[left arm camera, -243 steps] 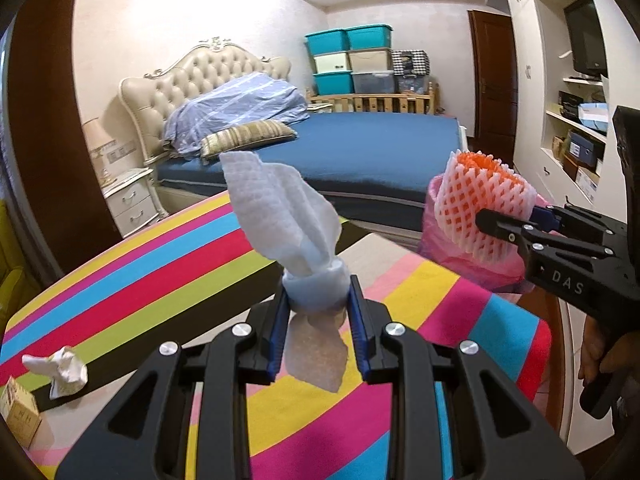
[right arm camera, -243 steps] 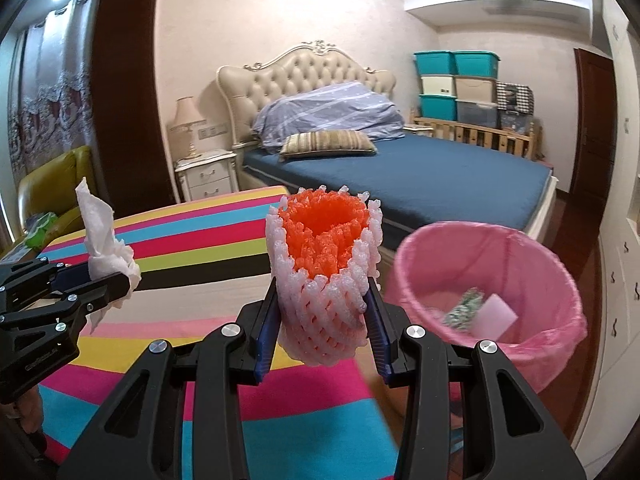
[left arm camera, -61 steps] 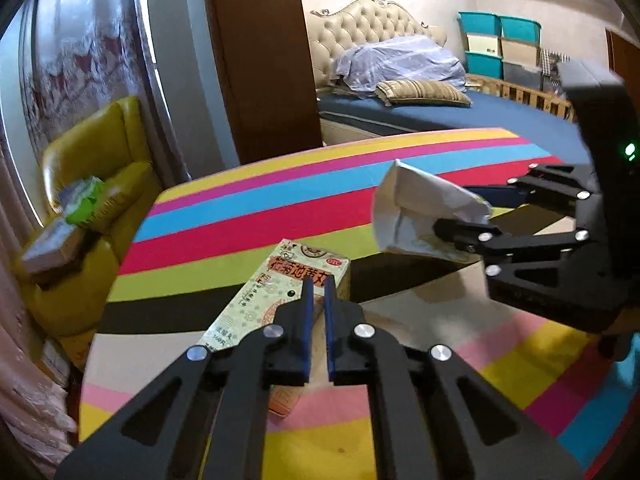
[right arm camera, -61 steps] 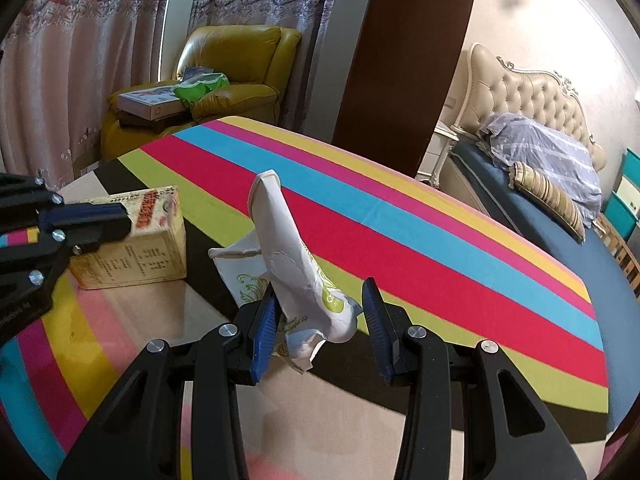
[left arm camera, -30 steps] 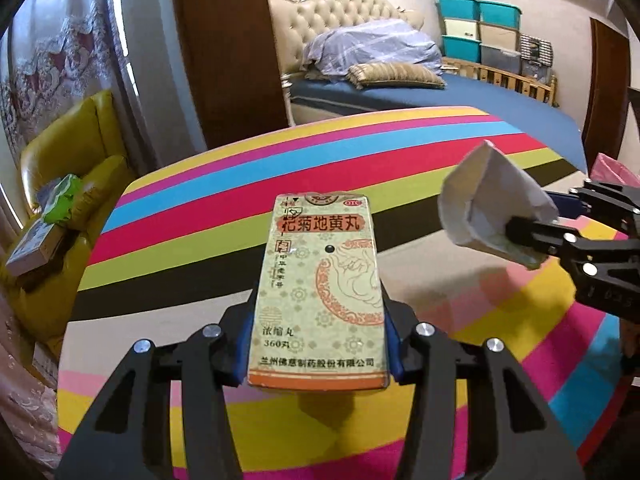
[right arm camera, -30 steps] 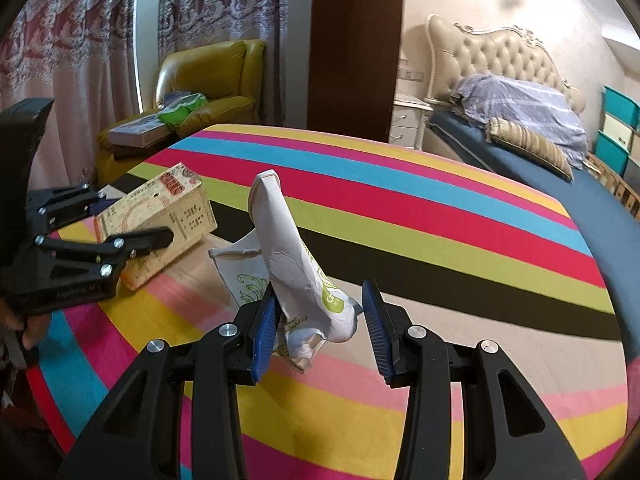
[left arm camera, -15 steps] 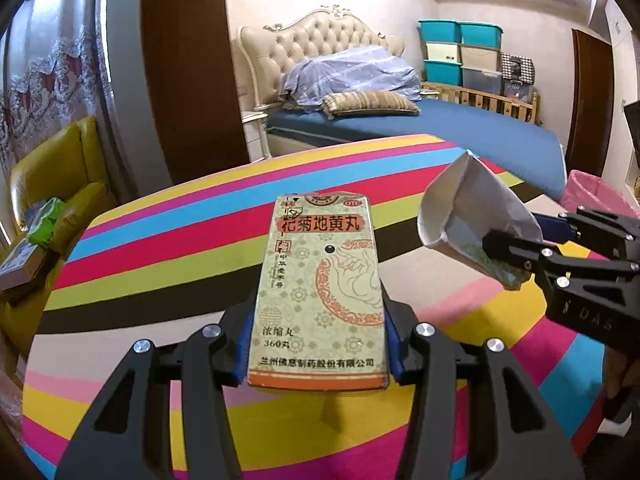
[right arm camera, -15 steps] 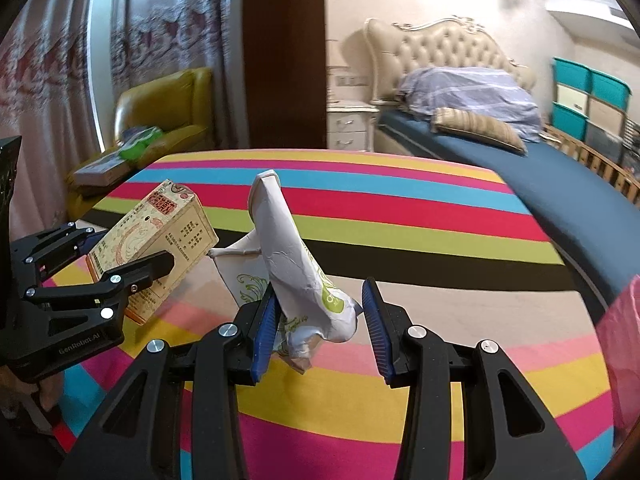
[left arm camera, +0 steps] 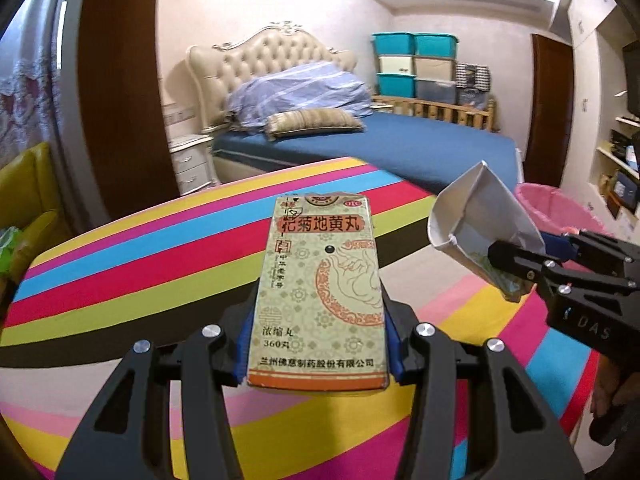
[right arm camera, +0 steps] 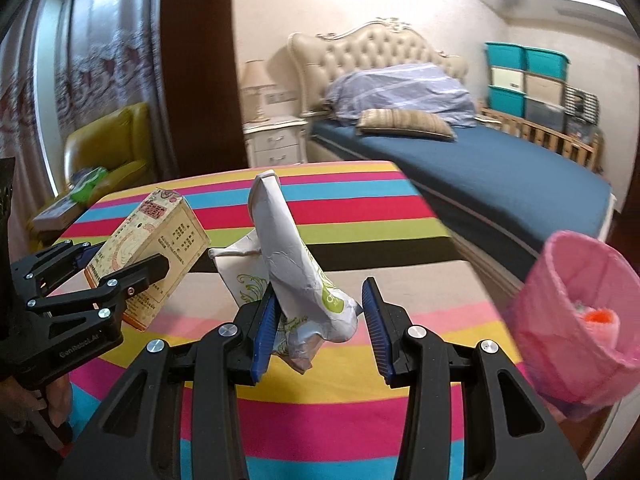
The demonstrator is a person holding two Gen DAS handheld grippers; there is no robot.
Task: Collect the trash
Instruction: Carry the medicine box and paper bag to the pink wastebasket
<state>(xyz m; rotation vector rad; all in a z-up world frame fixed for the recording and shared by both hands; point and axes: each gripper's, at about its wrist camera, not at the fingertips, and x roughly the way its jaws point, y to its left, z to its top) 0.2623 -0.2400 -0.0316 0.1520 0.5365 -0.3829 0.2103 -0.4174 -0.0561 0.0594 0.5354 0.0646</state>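
Clamping a medicine box [left arm camera: 320, 292], the left gripper [left arm camera: 318, 344] mirrors the right gripper [right arm camera: 320, 316], apparently pinching a crumpled wrapper [right arm camera: 296, 272] (white).

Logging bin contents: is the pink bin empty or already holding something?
Not empty: inside the pink bin, an orange-and-white foam net lies.

"360丸" on the medicine box [left arm camera: 320, 292]; "DAS" on the right claw [left arm camera: 516, 264].

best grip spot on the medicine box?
Across its two narrow long edges near the bottom end, from the short end along its length, as the left tool grips the medicine box now. The rigid flat edges suit parallel pads; the broad printed face is probably too wide.
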